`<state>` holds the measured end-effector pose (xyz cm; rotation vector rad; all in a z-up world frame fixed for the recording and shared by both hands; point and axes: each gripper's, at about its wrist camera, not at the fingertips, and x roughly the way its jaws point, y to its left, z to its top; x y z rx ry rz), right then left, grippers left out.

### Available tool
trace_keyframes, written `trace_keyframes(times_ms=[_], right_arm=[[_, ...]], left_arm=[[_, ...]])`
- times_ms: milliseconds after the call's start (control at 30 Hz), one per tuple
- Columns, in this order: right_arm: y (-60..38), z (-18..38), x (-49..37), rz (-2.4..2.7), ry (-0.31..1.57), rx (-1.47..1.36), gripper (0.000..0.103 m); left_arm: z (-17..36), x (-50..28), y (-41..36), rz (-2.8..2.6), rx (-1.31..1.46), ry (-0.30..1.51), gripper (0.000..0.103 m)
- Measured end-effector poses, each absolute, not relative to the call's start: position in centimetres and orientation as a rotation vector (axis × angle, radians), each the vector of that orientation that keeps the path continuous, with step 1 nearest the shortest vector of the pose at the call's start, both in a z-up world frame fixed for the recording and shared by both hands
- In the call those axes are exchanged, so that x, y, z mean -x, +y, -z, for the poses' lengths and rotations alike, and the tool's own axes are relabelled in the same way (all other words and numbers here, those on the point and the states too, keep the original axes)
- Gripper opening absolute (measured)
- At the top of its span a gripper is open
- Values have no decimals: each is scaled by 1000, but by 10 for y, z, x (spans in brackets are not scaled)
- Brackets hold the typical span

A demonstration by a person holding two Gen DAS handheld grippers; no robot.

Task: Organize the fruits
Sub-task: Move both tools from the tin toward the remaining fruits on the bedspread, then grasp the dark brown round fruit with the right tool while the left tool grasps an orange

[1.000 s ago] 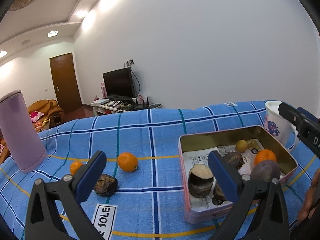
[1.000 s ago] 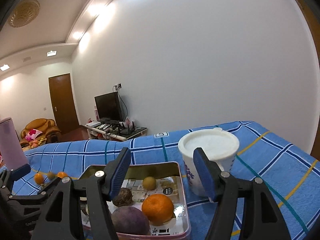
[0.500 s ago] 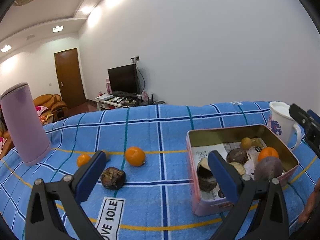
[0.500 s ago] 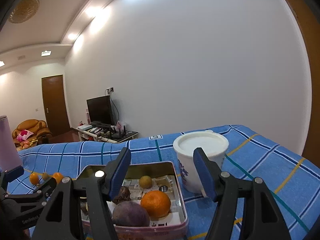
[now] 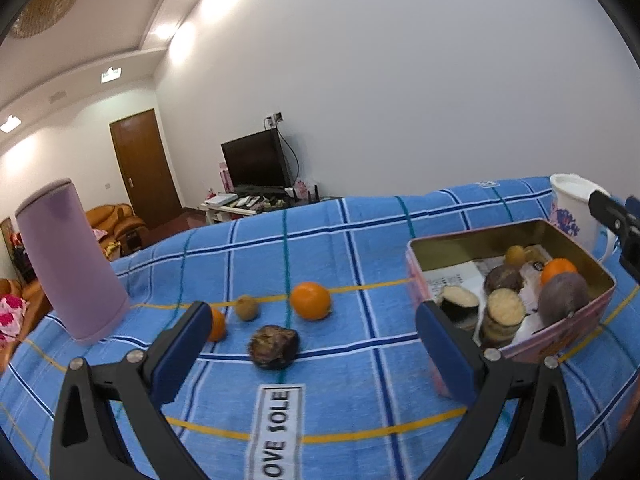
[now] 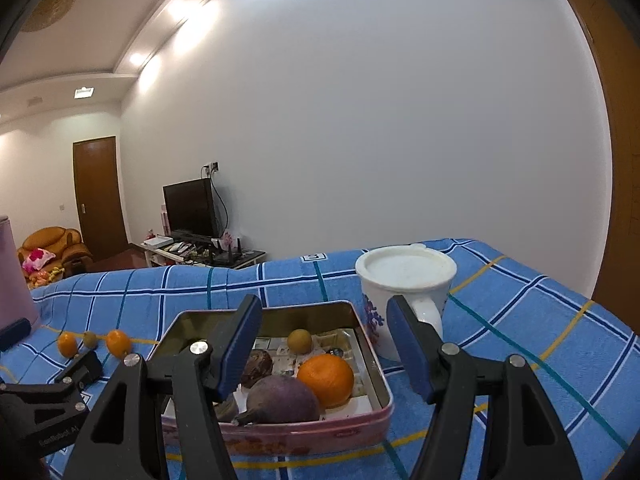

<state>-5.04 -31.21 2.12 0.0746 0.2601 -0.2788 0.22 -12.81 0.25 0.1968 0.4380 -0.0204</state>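
Fruit lies in two groups. Ahead of the left gripper (image 5: 312,344), whose jaws stand apart with nothing between them, four loose pieces rest on the blue plaid cloth (image 5: 344,248) that covers the surface: a dark wrinkled fruit (image 5: 274,346) nearest and about centred between the jaws, a tangerine (image 5: 310,301) just beyond it, a small brownish-yellow fruit (image 5: 246,307) to that one's left, and a smaller orange fruit (image 5: 217,324) partly behind the left pad. These look like the pieces not yet sorted, and the gripper seems lined up on the wrinkled one.

Off to this gripper's right stands the pink tin (image 5: 560,332), apparently the collecting place; it holds an orange (image 6: 326,374), a large purple fruit (image 6: 282,399), a small yellow fruit (image 6: 299,341) and dark sliced pieces (image 5: 502,312) over printed paper.

Above the tin's near edge hovers the right gripper (image 6: 324,348), jaws apart and empty, likely waiting. Beyond its right pad sits a lidded white mug (image 6: 404,292); far left of the left gripper, a lilac flask (image 5: 72,260).
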Motion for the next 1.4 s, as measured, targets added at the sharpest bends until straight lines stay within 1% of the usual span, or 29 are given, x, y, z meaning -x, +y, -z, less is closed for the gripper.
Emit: trace_keyframes(times_ms=[433, 600, 933, 1133, 1233, 1400], right_arm=[[-248, -14, 30, 209, 335, -82, 66], [-215, -13, 21, 163, 331, -70, 66], [-182, -9, 10, 84, 361, -70, 66], [-163, 0, -7, 35, 469, -76, 66], [-151, 4, -16, 5, 513, -65, 66], [-122, 12, -35, -91, 590, -37, 66]], left_arm=[[0, -13, -77, -6, -152, 497, 103], [2, -17, -57, -29, -150, 513, 103], [7, -35, -14, -91, -145, 570, 103], [7, -63, 33, -215, -138, 631, 103], [8, -71, 56, -270, -108, 629, 103], [17, -76, 70, -278, -86, 632, 103]])
